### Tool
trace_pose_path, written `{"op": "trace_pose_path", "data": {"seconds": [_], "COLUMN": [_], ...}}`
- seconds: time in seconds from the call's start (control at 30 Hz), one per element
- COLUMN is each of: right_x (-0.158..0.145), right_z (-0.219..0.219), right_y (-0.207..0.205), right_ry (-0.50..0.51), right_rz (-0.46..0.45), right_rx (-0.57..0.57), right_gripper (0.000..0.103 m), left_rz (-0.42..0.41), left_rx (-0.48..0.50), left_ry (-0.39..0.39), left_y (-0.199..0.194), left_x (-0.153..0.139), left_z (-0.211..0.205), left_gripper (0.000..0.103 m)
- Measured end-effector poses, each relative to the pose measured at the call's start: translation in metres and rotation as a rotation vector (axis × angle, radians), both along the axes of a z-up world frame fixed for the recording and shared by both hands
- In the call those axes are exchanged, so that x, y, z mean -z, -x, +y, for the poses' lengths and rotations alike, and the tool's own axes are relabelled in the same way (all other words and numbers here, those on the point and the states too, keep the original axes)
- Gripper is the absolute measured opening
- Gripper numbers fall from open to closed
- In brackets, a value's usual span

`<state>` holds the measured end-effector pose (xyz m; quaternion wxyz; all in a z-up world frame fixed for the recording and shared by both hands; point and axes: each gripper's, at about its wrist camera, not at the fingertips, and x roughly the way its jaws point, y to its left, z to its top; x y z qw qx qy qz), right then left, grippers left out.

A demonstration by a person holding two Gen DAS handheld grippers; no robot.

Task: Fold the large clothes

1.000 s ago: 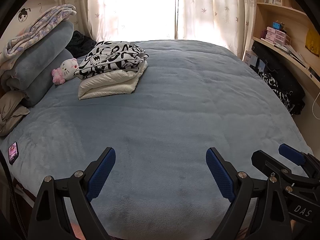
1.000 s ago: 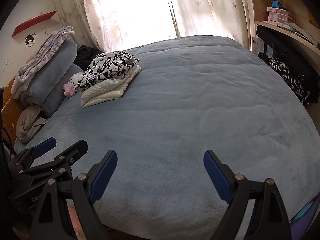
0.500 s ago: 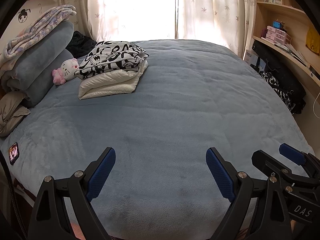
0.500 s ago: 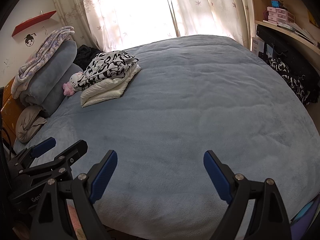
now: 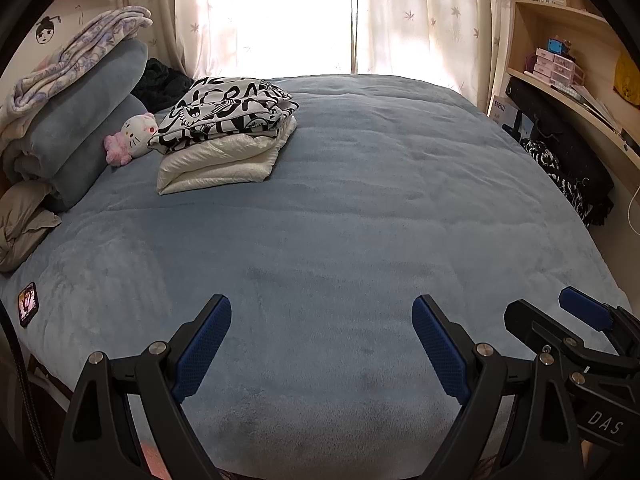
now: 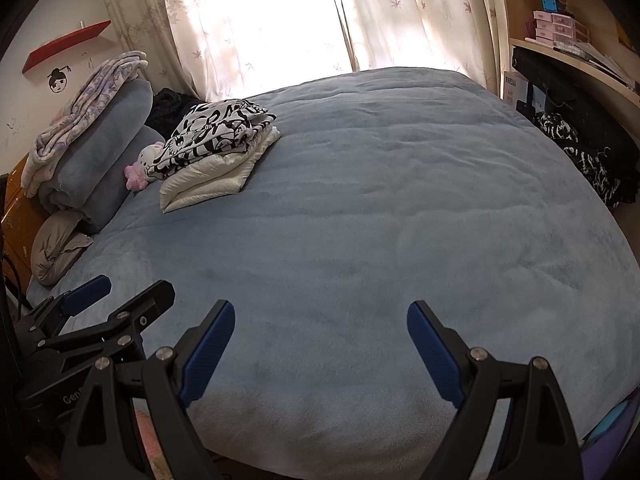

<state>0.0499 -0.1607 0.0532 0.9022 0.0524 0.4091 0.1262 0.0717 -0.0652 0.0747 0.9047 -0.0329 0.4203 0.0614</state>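
A folded black-and-white printed garment (image 5: 228,110) (image 6: 216,132) lies on top of a folded white padded garment (image 5: 224,162) (image 6: 212,178) at the far left of the bed. My left gripper (image 5: 320,312) hovers open over the bed's near edge, nothing between its blue pads. My right gripper (image 6: 320,316) stands open beside it, also empty. The right gripper (image 5: 576,320) shows at the lower right of the left wrist view, and the left gripper (image 6: 108,296) at the lower left of the right wrist view. Both are far from the stacked clothes.
A blue-grey fleece blanket (image 5: 360,208) (image 6: 380,208) covers the bed. Rolled blankets (image 5: 76,120), a plush toy (image 5: 134,138) and a beige pillow (image 5: 22,224) line the left side. A phone (image 5: 27,304) lies at the near left. Shelves and dark clothes (image 5: 568,160) stand right.
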Motion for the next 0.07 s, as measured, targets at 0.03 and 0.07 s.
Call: {"op": "trace_pose_path", "data": {"seconds": [0.03,0.07], "right_x": [0.0010,0.0020], "right_z": [0.0001,0.0000], "right_y": [0.0000,-0.0009], "right_ry": [0.001,0.001], "right_rz": [0.002,0.004], "right_rx": [0.000,0.001], "right_gripper": [0.089,0.089], "left_rz": [0.002,0.005], "left_rx": [0.001,0.001], "left_ry": [0.000,0.000], "left_y": [0.0002,0.0003], "left_x": [0.0006,0.0007], "left_z": [0.0005,0.0009], "left_gripper": [0.091,0.091]}}
